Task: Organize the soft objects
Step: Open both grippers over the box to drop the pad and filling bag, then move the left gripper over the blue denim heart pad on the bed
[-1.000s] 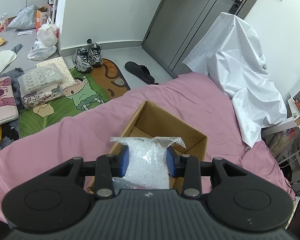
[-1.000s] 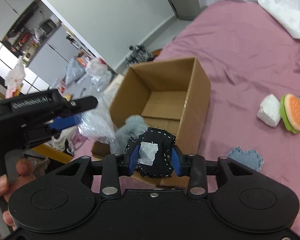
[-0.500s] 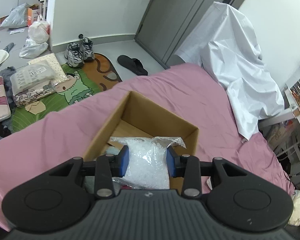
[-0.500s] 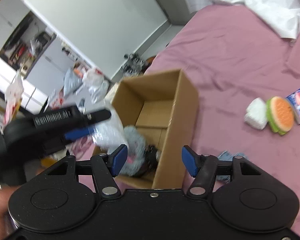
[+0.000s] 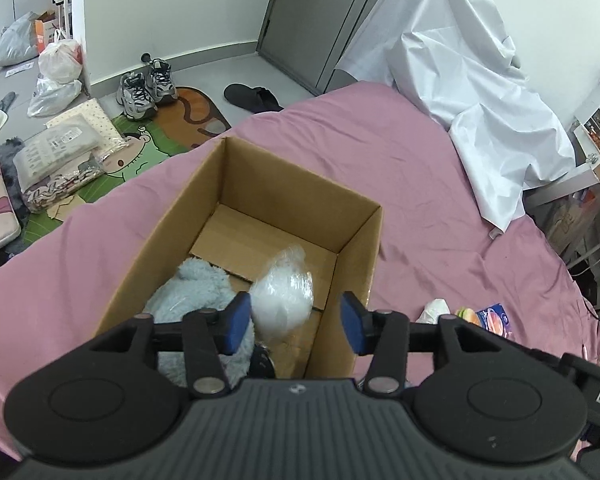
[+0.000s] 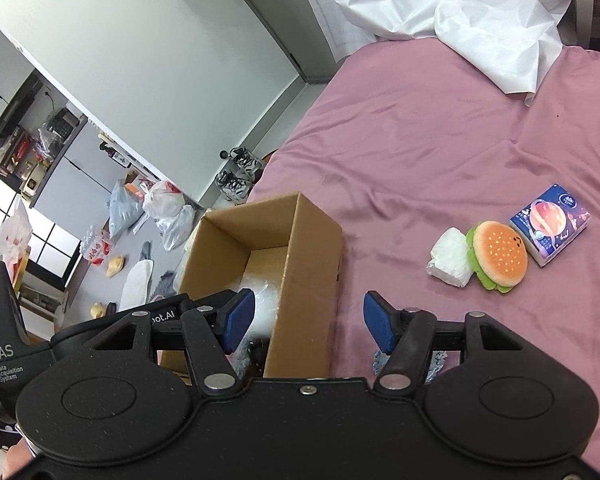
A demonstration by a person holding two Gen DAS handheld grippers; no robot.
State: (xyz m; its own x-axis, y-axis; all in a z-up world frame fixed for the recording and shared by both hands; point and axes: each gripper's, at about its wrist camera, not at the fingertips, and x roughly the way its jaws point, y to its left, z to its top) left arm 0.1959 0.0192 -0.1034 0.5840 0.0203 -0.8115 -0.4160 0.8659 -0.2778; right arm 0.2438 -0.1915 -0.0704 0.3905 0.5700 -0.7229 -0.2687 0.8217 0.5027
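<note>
An open cardboard box (image 5: 292,184) stands on the pink bed. Inside it lie a pale blue fluffy piece (image 5: 196,292), a dark piece (image 5: 262,360) and a clear bag of white filling (image 5: 282,296). My left gripper (image 5: 296,320) hovers over the box's near end. Its jaws are opening, and the bag lies loose below them, free of the pads. My right gripper (image 6: 308,320) is open and holds nothing; it hangs above the box's right wall (image 6: 308,248). On the sheet to the right sit a burger plush (image 6: 498,256), a white packet (image 6: 452,264) and a tissue pack (image 6: 550,224).
A blue fuzzy scrap (image 6: 432,360) lies on the sheet under my right finger. A white sheet (image 5: 460,60) drapes over the bed's far corner. Shoes (image 5: 146,86), a slipper (image 5: 252,96), bags and a cartoon mat (image 5: 140,152) cover the floor beyond the bed edge.
The left jaws spread and the clear bag dropped into the box. The right jaws let the dark patched piece fall into the box, then drew away toward the right wall.
</note>
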